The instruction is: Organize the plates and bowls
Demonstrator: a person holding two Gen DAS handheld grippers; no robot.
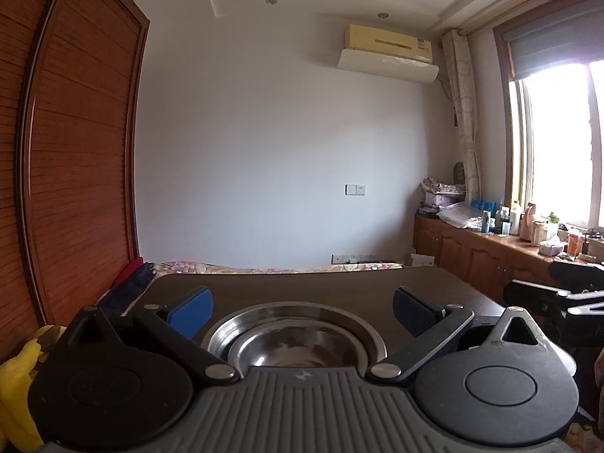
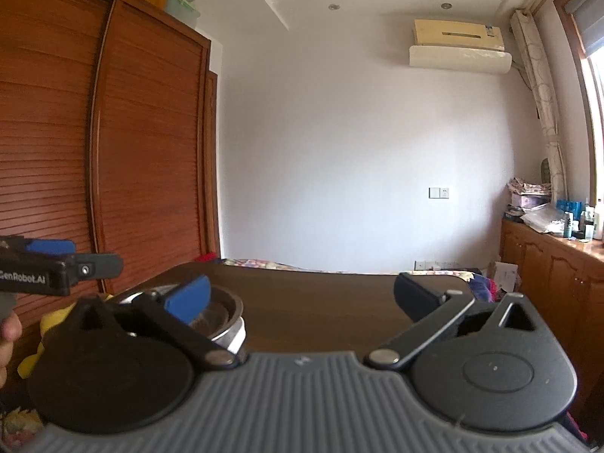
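Now my left gripper (image 1: pixel 302 309) hangs spread wide and empty above the steel bowl (image 1: pixel 298 343), which sits nested in a steel plate (image 1: pixel 234 324) on the dark table (image 1: pixel 339 283); I judge the stacking done, hence both hands clear. My right gripper (image 2: pixel 302 298) is likewise spread, holding nothing. Its body hides the stack's (image 2: pixel 226 317) near side, so I can't count how many pieces lie there.

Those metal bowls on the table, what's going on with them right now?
A person holds a two-finger gripper in each hand above a dark wooden table. The stacked steel bowls sit on it, nested one inside another. The left gripper is open with the stack below its spread fingers, not gripping. The right gripper is open too, holding nothing, with the bowls off to its left.
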